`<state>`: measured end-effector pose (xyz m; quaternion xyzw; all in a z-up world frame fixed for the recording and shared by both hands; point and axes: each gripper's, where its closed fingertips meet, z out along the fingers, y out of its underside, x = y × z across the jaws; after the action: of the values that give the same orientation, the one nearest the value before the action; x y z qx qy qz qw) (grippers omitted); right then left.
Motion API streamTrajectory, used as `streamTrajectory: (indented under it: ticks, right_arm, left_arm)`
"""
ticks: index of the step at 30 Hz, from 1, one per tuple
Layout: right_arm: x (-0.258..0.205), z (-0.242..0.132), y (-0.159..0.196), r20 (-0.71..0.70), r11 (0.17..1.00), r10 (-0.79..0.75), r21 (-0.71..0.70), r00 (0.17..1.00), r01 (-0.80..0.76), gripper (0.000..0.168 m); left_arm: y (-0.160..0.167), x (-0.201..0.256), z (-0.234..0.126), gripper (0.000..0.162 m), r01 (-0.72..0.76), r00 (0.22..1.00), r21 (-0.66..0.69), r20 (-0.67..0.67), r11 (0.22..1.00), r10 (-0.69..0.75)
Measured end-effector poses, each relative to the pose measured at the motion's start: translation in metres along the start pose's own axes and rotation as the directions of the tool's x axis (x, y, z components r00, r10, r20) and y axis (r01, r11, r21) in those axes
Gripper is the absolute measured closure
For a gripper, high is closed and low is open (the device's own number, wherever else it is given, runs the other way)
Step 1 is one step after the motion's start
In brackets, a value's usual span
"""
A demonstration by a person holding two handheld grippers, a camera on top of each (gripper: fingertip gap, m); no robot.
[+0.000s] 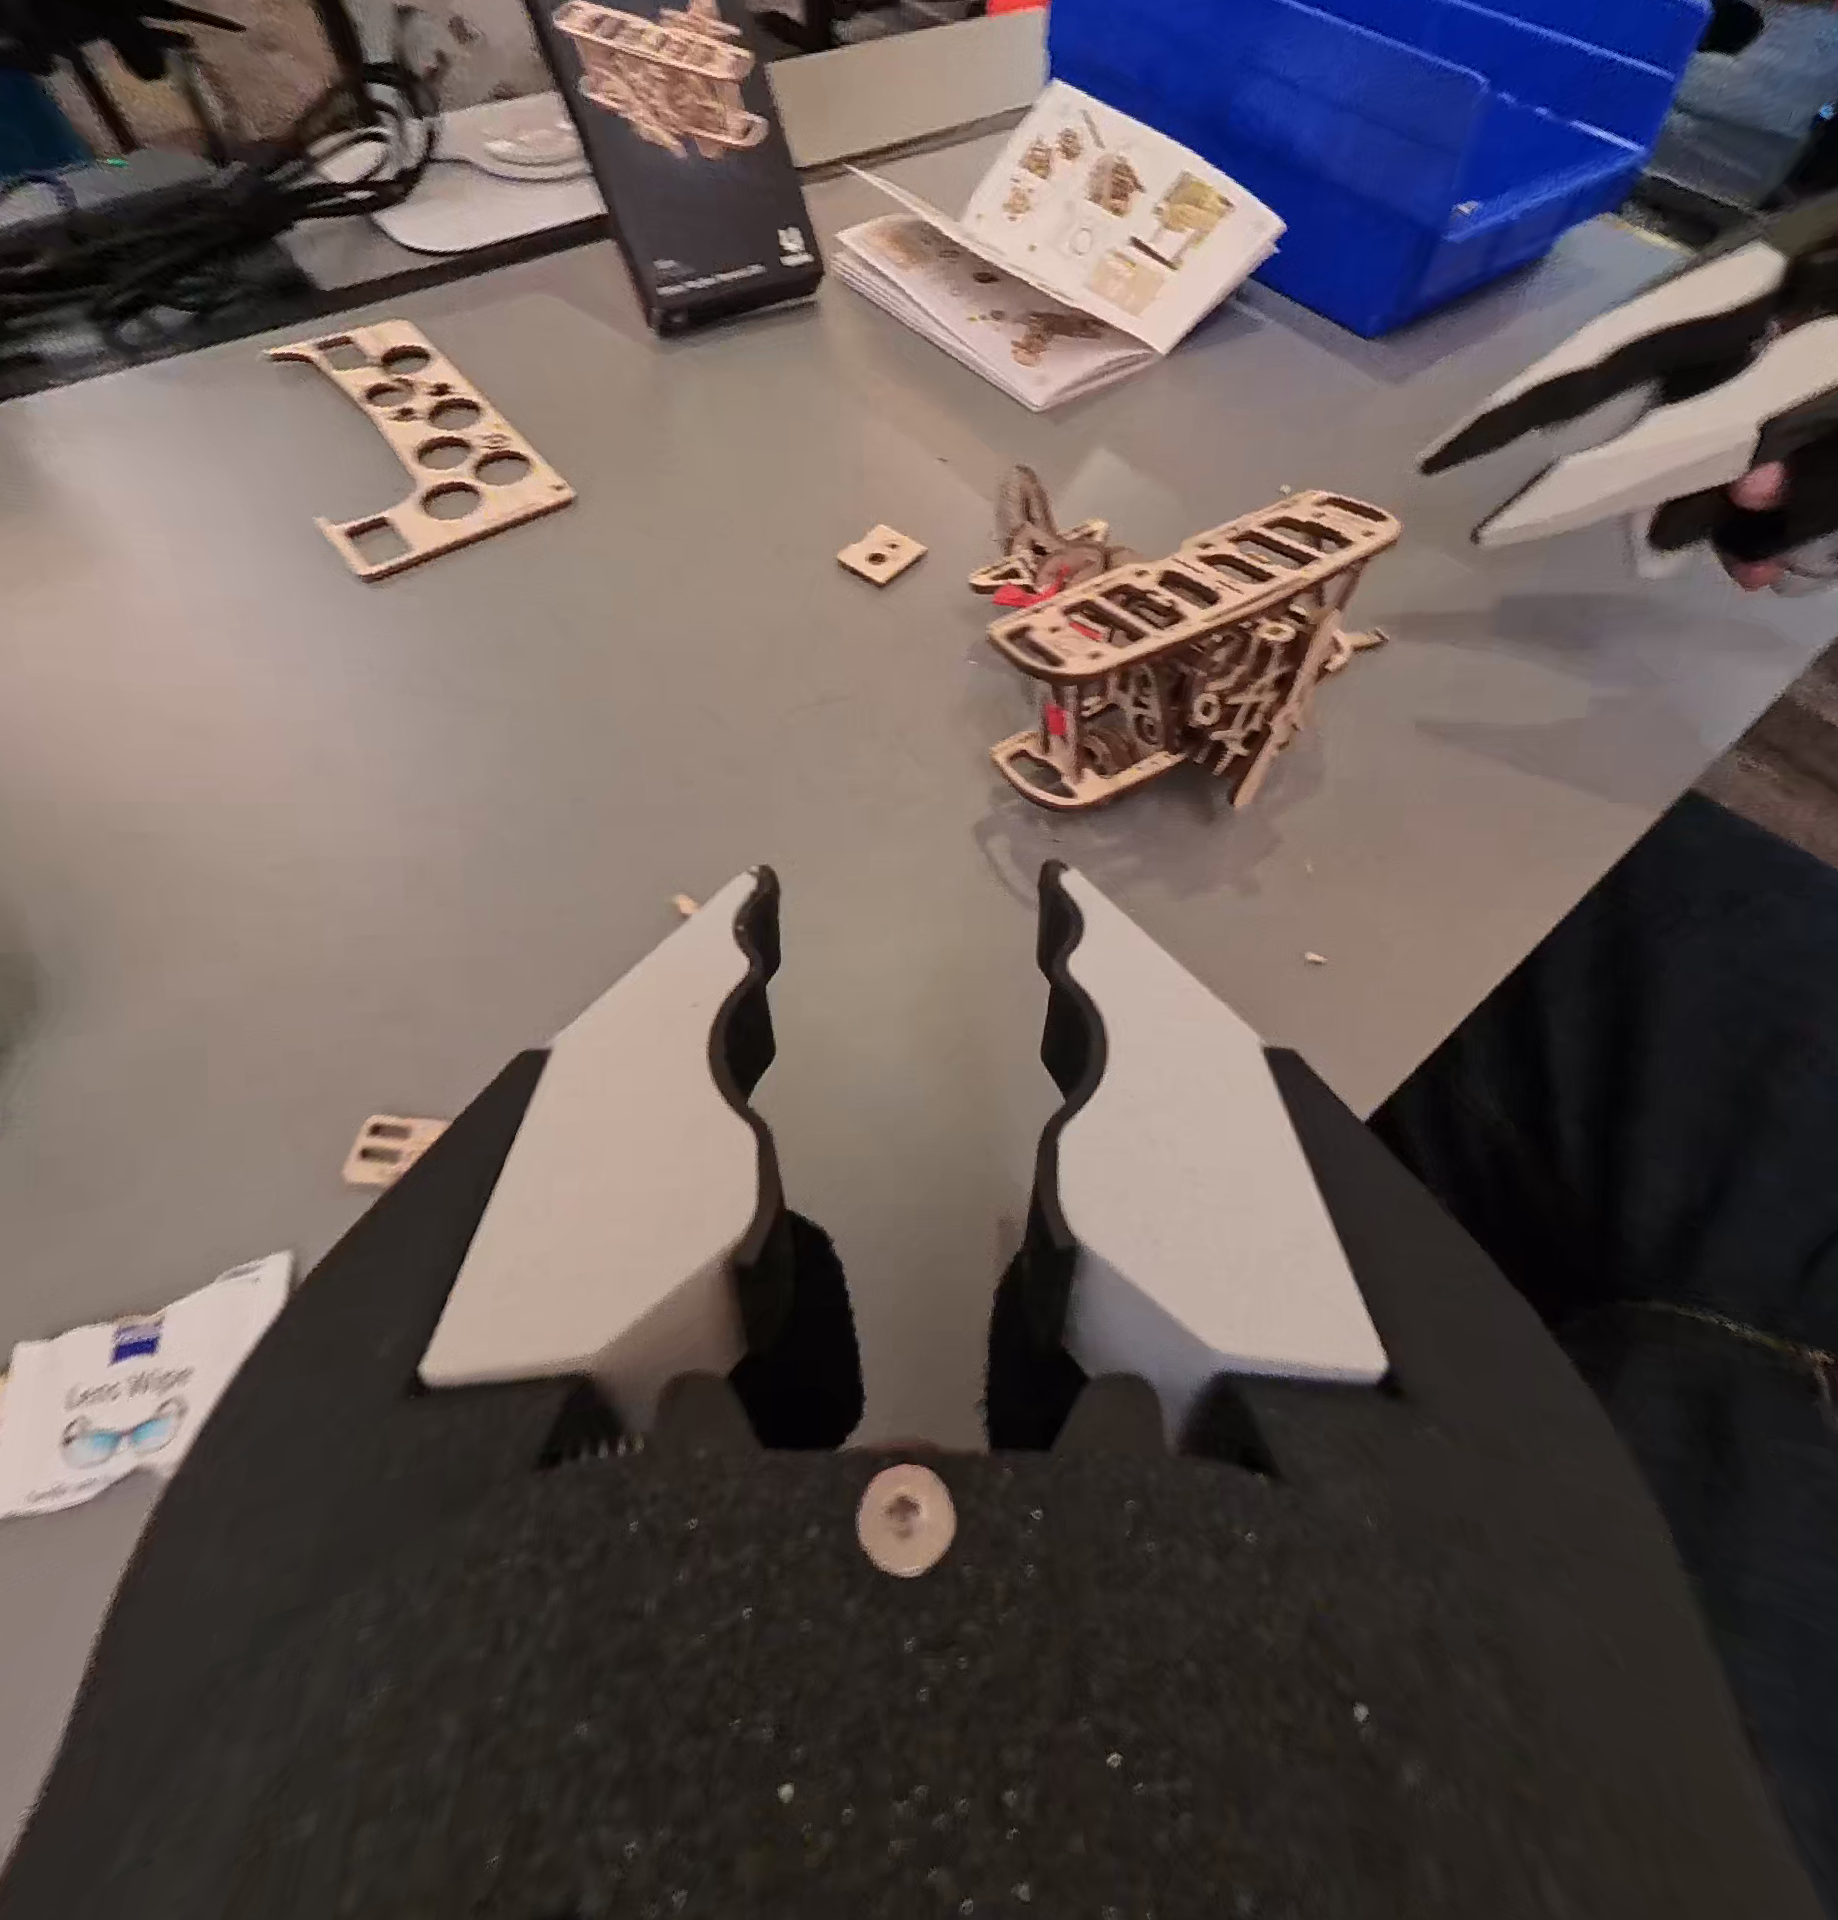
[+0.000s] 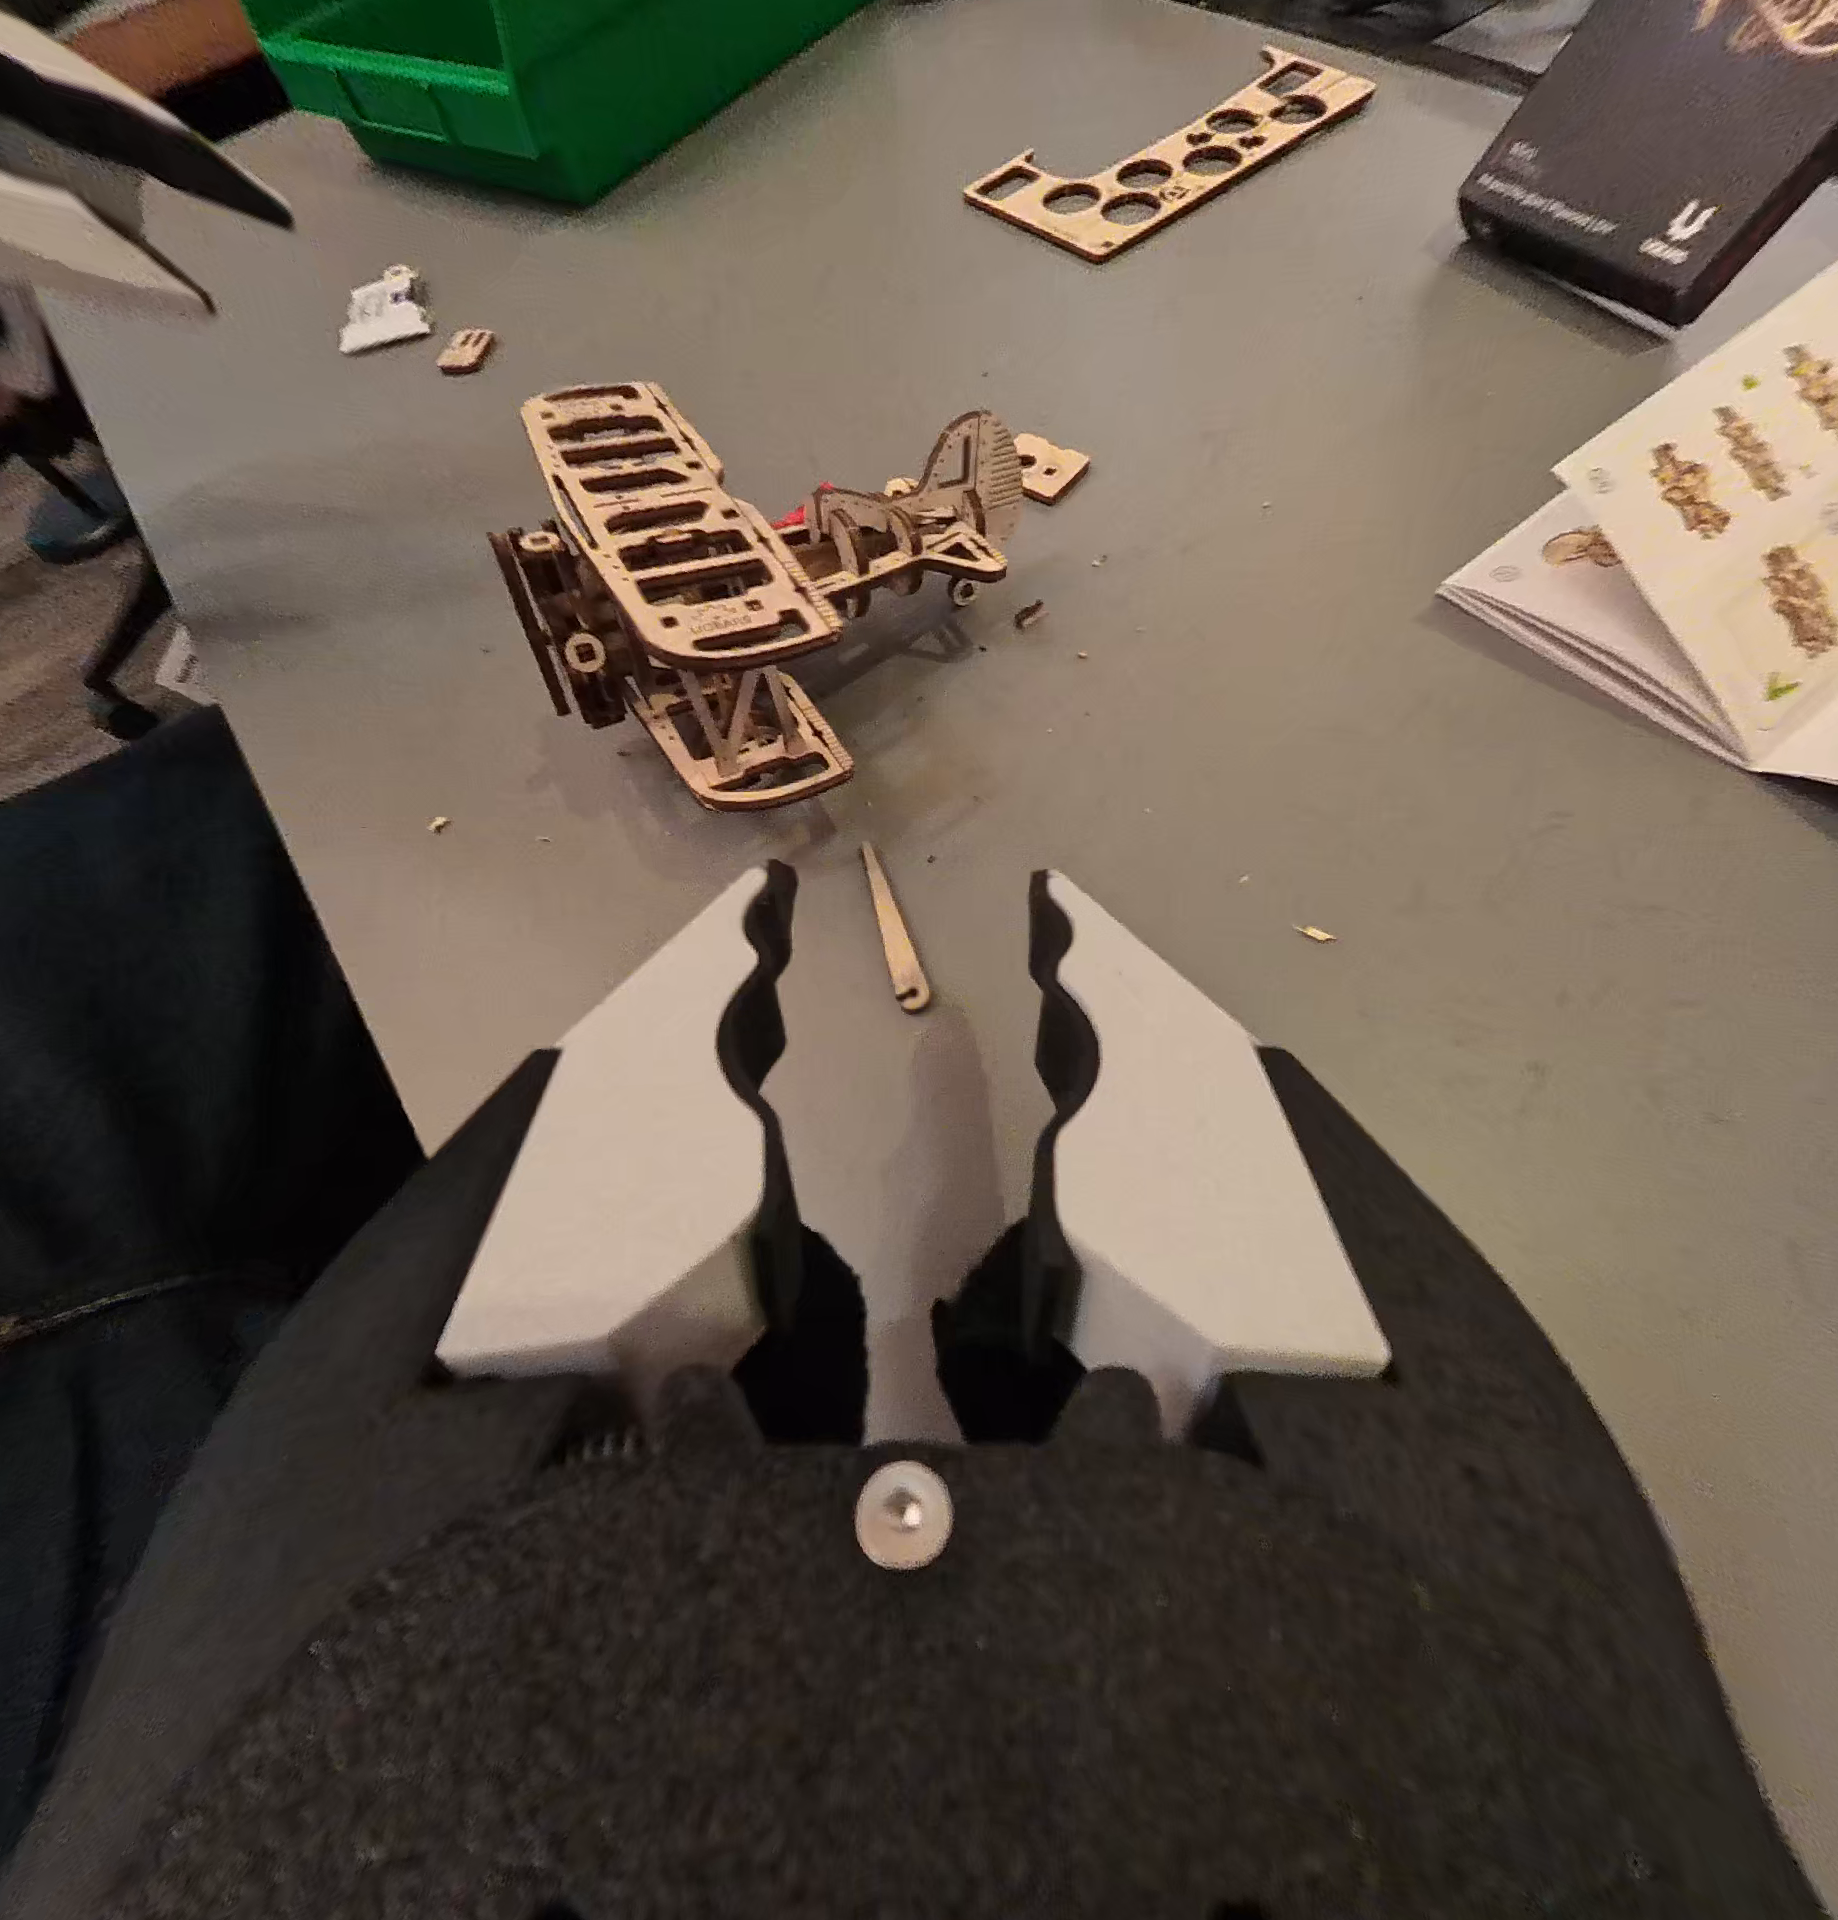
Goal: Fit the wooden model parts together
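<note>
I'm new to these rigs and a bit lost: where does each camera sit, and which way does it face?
Left wrist view: on the left gripper, open, facing the wooden biplane; right gripper and a leg show.
Right wrist view: on the right gripper, open over a wooden stick, nearer the plane.
Shared: biplane, punched-out sheet, booklet, black box.

table: grey, flat, fills both views
biplane model: wooden, right of centre, left wrist view
punched sheet: upper left, round holes
square piece: just left of model
thin stick: lower centre, right wrist view
booklet: open, top centre
black box: top, left of booklet
blue bin: top right
green bin: top left, right wrist view
wipe packet: lower left
</note>
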<state>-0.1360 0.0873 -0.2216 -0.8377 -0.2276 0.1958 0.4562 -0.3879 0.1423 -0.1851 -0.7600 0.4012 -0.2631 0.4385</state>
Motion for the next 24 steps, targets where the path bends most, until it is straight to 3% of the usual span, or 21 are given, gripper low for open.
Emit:
streamTrajectory:
  ticks: [1, 8, 11, 17, 24]
  right_arm:
    - [0.0, 0.0, 0.0, -0.01, 1.0, -0.013, -0.001, 1.0, 0.013, 0.124]
    - [-0.001, 0.011, 0.002, -0.019, 0.998, -0.061, -0.011, 0.998, 0.061, 0.127]
    - [0.004, 0.009, -0.002, -0.036, 0.999, -0.053, 0.009, 0.998, 0.053, 0.128]
    - [0.007, -0.011, -0.022, -0.016, 0.994, 0.056, 0.092, 0.998, -0.054, 0.126]
    - [0.02, -0.014, -0.039, -0.049, 0.977, 0.154, 0.156, 0.987, -0.145, 0.135]
  left_arm:
    - [-0.002, -0.007, -0.003, 0.114, 0.021, 1.0, 0.016, 0.019, 1.0, -0.021]
    - [-0.012, -0.057, -0.03, 0.108, 0.157, 0.983, 0.168, 0.064, 0.973, -0.17]
    - [-0.006, -0.072, -0.037, 0.108, 0.211, 0.973, 0.155, 0.058, 0.965, -0.223]
    - [0.005, -0.12, -0.069, 0.108, 0.153, 0.958, 0.132, 0.225, 0.979, -0.18]
    - [0.025, -0.15, -0.103, 0.108, 0.186, 0.922, 0.162, 0.313, 0.969, -0.229]
